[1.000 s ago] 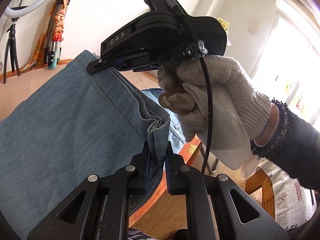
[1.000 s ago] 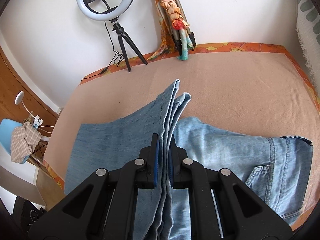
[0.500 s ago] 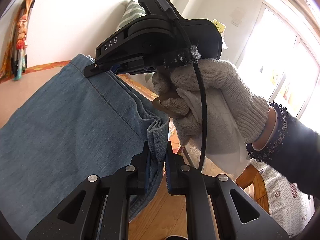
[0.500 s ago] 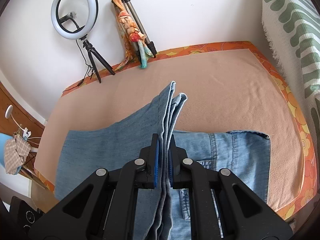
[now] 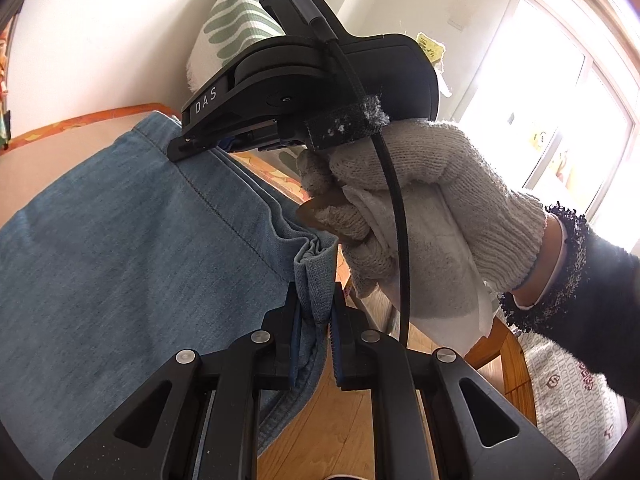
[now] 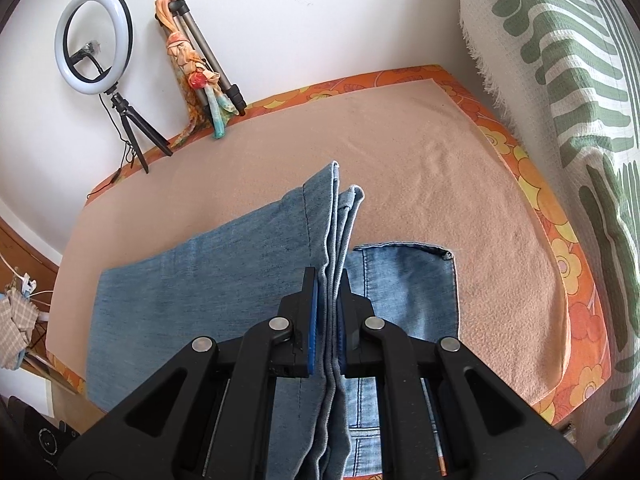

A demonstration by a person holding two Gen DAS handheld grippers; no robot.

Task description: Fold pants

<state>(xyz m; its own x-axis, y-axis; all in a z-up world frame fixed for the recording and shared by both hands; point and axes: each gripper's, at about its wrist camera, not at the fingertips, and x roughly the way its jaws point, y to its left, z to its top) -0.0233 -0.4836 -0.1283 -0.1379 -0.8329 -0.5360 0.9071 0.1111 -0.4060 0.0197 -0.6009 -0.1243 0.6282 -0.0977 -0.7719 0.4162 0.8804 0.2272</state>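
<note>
Denim, light blue and a little faded, fills the near part of both views: the pants (image 6: 224, 280) are the landmark for all places here. Closest to the left wrist camera, the left gripper (image 5: 314, 316) is closed on a bunched fold of the pants' hem edge, and the cloth runs away from it as a lifted sheet. At the far end of that same edge, the right gripper (image 5: 188, 152) also pinches the cloth; a hand in a white knitted glove (image 5: 420, 208) holds its black body, with a dark sleeve (image 5: 592, 280) behind. In the right wrist view, the right gripper (image 6: 328, 304) is clamped on several stacked layers of the hem, which stand up between its blue pads (image 6: 312, 320). Under the raised cloth, the rest of the pants lies flat on the beige blanket (image 6: 400, 152). Beyond the pants, against the white wall, stand a ring light (image 6: 94, 40) and a folded tripod (image 6: 208, 56). Right of the pants hangs a green-patterned cloth (image 6: 560, 60).
</note>
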